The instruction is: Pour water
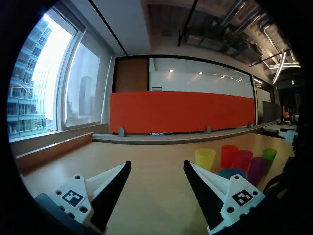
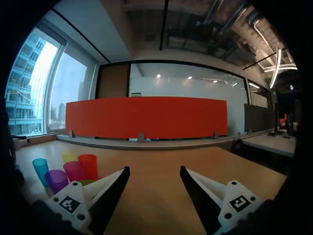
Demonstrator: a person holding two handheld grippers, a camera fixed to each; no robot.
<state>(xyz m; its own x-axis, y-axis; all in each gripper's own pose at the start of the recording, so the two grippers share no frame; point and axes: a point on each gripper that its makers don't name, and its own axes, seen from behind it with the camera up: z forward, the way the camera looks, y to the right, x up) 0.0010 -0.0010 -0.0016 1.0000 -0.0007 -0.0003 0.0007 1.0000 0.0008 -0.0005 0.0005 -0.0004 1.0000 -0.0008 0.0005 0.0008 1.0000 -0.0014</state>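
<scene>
Several coloured plastic cups stand in a cluster on the wooden table [image 1: 156, 172]. In the left gripper view they sit at the right: a yellow cup [image 1: 205, 158], a red cup [image 1: 228, 155], a pink cup [image 1: 242, 159], a purple cup [image 1: 257, 169], a green cup [image 1: 269, 156] and a blue cup [image 1: 231, 173] behind my finger. My left gripper [image 1: 157, 174] is open and holds nothing. In the right gripper view the cluster is at the left: a blue cup [image 2: 40, 170], a purple cup [image 2: 56, 180], a pink cup [image 2: 74, 170], a red cup [image 2: 88, 166], a yellow cup [image 2: 69, 156]. My right gripper [image 2: 155, 178] is open, with nothing between its fingers.
A red divider panel [image 1: 182, 111] runs along the table's far edge, with a glass wall behind it. Large windows [image 1: 43, 90] line the left side. A second desk [image 2: 270, 143] with small items stands to the right in the right gripper view.
</scene>
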